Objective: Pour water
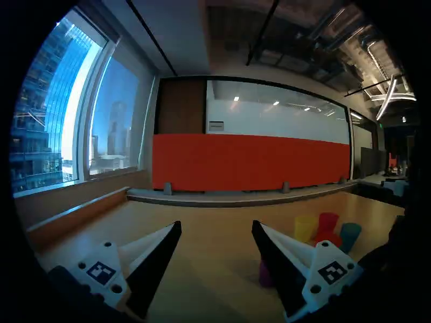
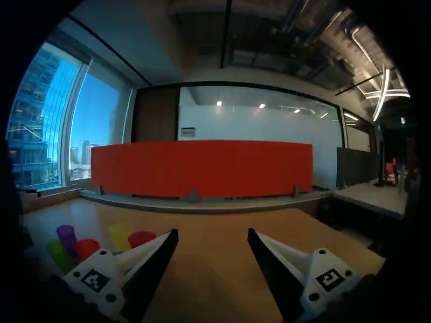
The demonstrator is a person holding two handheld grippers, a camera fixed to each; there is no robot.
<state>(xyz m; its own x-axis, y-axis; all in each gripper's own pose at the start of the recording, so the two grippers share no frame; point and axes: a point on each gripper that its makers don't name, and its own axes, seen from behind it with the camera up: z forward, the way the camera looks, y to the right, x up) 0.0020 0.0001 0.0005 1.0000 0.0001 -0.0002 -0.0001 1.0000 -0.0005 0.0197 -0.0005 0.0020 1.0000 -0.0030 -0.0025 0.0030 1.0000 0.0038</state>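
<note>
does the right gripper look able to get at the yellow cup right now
Probably yes: the right gripper is open and empty, and the yellow cup stands uncovered on the table to its left, though the red cup close beside may crowd it.

Red partition panel (image 1: 250,161) runs along far edge of wooden counter (image 1: 215,258). Left of panel: tall windows (image 1: 64,118), blue daylight, high-rises outside. Above panel: white wall (image 1: 269,116), exposed ceiling pipes (image 1: 350,48), strip light (image 1: 389,97). Right of panel: dim desk (image 2: 372,196).
</note>
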